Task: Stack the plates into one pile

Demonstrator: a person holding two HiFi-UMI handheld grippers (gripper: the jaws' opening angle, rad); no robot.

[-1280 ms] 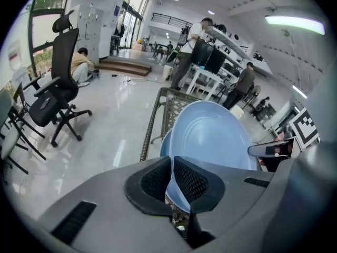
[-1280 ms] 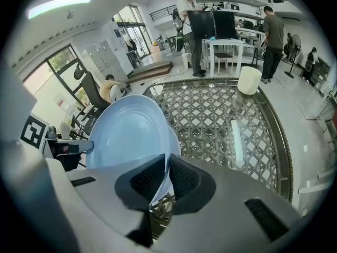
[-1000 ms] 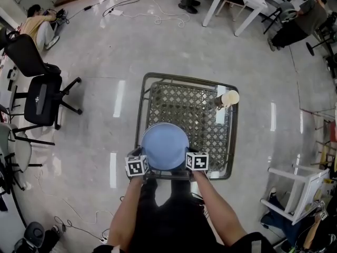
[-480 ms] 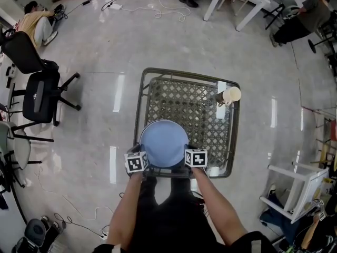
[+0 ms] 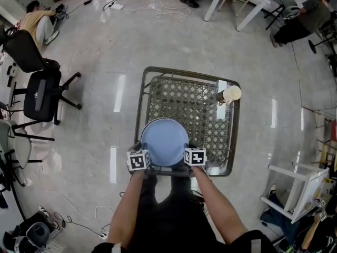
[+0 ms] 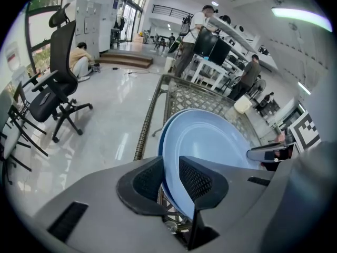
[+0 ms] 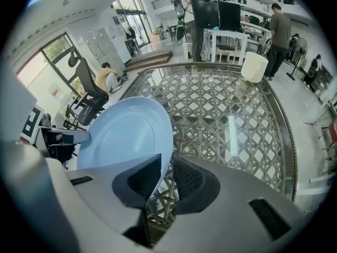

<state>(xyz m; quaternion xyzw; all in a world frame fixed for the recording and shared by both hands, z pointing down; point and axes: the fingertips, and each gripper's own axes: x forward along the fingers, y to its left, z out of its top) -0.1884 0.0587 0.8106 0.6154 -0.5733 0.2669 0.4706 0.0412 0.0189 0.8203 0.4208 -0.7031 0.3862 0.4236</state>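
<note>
Release is being carried out at the near edge of the table [image 5: 140,107], where the blue plates [image 5: 164,141] are being left as one pile. The left gripper [image 6: 169,177] is being held at the pile's left rim and the right gripper [image 7: 166,177] at its right rim, both pointed steeply down. Jaws on both have just been opening. Each pair is being kept partly apart, with the rim of the top plate [image 6: 208,141] passing between the pads but not being pinched, so nothing is being gripped. In the left gripper view a darker rim of a lower plate [image 6: 159,141] is being shown just under the top one, peeking out on the side toward the table's left edge. How many plates are in the pile cannot be told.

The step in hand is being read as letting go and clearing off. To do it well, the jaws should be widened a little more first, so that no pad is dragging on the rim. Both grippers should then be drawn outward and up together, evenly, so the top plate is not being tipped or slid off centre. The pile is sitting close to the near edge, so any pull toward the person is being flagged as a risk. The cup [image 5: 230,94] at the far right corner is well apart and is not being threatened. No loose plates are being seen elsewhere on the table, so the task is being judged nearly done.
</note>
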